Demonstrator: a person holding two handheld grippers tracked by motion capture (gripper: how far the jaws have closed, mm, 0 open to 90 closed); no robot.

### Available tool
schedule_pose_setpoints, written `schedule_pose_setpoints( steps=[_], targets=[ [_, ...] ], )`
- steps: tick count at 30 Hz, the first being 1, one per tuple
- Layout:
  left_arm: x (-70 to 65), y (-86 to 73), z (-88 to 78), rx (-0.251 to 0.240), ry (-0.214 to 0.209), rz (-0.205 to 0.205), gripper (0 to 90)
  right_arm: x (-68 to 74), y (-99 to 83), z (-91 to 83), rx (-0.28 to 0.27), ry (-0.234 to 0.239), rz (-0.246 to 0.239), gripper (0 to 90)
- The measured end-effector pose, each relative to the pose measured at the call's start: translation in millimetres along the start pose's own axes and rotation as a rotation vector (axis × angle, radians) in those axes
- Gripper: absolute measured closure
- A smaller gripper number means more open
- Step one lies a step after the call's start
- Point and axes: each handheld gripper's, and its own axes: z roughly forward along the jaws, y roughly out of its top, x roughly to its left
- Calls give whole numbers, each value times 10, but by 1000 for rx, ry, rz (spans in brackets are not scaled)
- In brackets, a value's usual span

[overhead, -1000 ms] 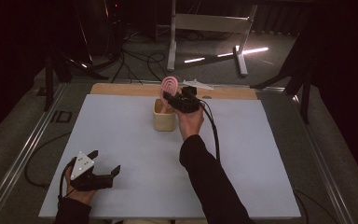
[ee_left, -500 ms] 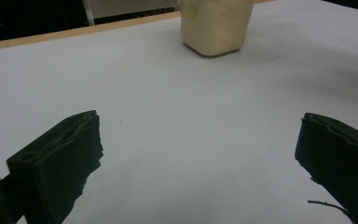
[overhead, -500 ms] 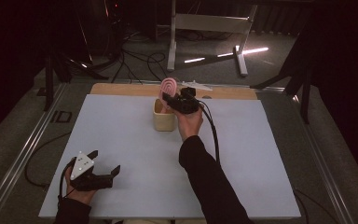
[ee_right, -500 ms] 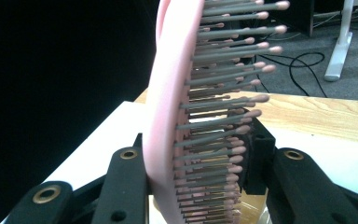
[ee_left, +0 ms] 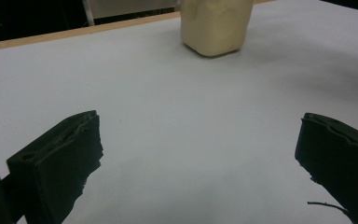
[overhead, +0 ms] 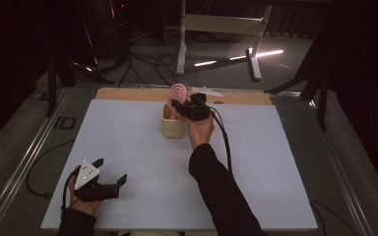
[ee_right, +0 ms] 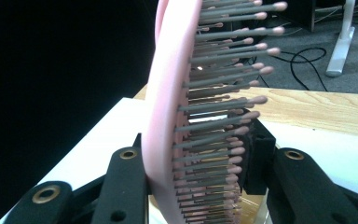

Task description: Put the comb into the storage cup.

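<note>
Hardly anything has moved: the right gripper (overhead: 177, 105) still clamps the pink hairbrush (ee_right: 182, 112) just above the cream holder (overhead: 173, 126), not lowered yet. Left gripper (overhead: 109, 172) rests wide apart on the desk (overhead: 275, 162).

**Room and surroundings of the work area**

A white sheet (overhead: 128, 147) covers the counter, leaving a strip of bare light wood (overhead: 128, 94) exposed along the far edge at 12 o'clock. Metal rails (overhead: 27, 162) run beside the counter at 9 o'clock and at 3 o'clock. The floor (overhead: 285, 64) is grey carpet. At 12 o'clock stands a white metal frame (overhead: 216, 24) on floor feet; bright streaks of light (overhead: 263, 53) fall across the carpet beside it. Black cables (overhead: 147, 61) loop over the floor at 11 o'clock, near dark stand legs (overhead: 59, 69). Another dark stand (overhead: 320, 83) sits at 2 o'clock. The room beyond lies in deep shadow, its walls indistinguishable.
</note>
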Motion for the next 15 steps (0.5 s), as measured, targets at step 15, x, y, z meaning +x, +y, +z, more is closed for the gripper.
schedule_pose_setpoints(
  steps=[15],
  targets=[
    [-2,1,-2,-1,0,2,9,-26,5,27,4,2,3,617]
  ],
)
